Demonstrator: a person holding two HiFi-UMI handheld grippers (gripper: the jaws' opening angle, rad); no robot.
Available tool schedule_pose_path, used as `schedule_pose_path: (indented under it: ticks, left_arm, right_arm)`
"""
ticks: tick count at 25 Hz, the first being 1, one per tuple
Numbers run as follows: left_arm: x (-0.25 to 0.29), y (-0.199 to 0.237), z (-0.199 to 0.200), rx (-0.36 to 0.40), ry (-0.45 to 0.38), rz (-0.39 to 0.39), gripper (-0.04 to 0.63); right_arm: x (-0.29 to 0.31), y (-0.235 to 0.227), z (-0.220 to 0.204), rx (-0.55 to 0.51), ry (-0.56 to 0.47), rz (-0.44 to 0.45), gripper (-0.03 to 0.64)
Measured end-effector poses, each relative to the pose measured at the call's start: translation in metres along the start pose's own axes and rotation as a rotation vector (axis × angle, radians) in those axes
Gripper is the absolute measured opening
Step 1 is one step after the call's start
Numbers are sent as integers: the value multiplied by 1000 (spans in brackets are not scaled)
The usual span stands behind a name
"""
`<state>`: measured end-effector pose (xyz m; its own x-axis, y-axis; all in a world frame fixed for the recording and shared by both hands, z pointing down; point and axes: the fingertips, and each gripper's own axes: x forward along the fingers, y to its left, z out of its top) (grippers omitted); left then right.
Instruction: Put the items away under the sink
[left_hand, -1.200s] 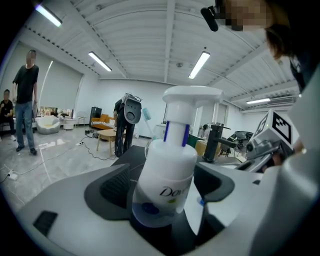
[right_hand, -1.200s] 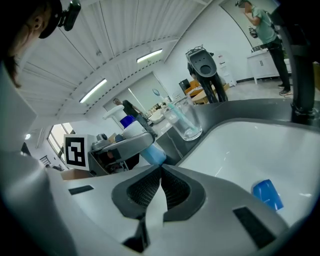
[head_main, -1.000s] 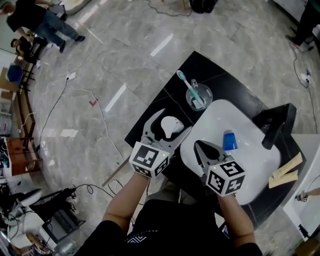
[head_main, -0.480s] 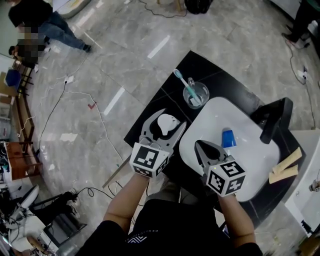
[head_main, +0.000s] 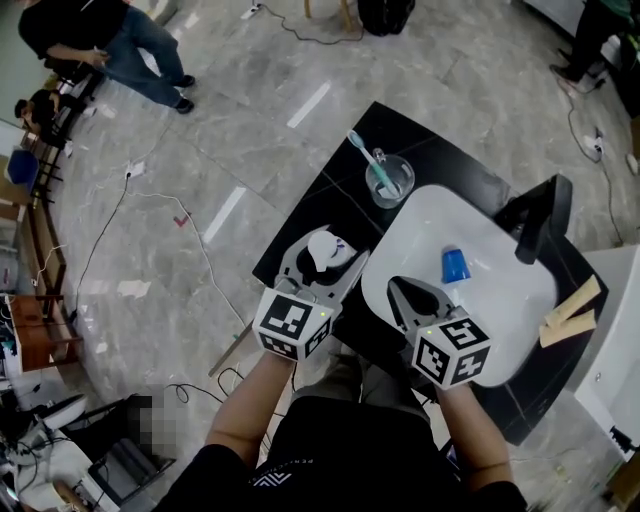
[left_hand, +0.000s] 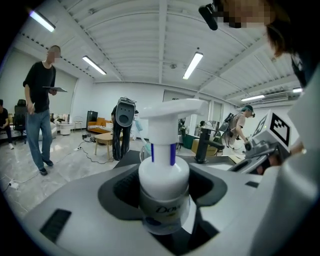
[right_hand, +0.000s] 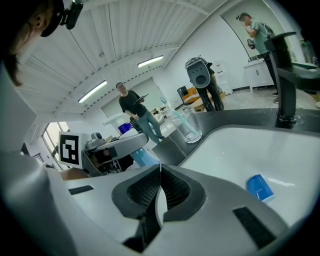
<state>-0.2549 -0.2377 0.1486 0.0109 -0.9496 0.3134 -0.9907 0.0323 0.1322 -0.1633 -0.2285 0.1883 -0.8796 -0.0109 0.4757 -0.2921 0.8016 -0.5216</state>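
Both held forward, left gripper (head_main: 327, 257) closing round bottle (left_hand: 164, 175), right gripper (head_main: 395, 286) closed

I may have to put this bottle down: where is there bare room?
Bare black counter lies between the glass with the toothbrush and the pump bottle. The white basin is free on the near side of the blue cup. The faucet corner is tight.

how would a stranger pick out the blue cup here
Find the white sink basin set in the black counter. The blue cup lies on its side inside it. It is the only item in the basin; the glass with the toothbrush stands outside.
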Motion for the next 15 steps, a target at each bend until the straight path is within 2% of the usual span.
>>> schedule_pose_path:
  ticks: [8, 15]
  left_arm:
    - [-32, -26, -7, 13, 23, -86, 255]
    - [-65, -54, -21, 31, 41, -182, 255]
  right_arm:
    - [-18, 19, -10, -6, -51, -48, 35]
    - [-46, 38, -28, -1, -109, -129, 35]
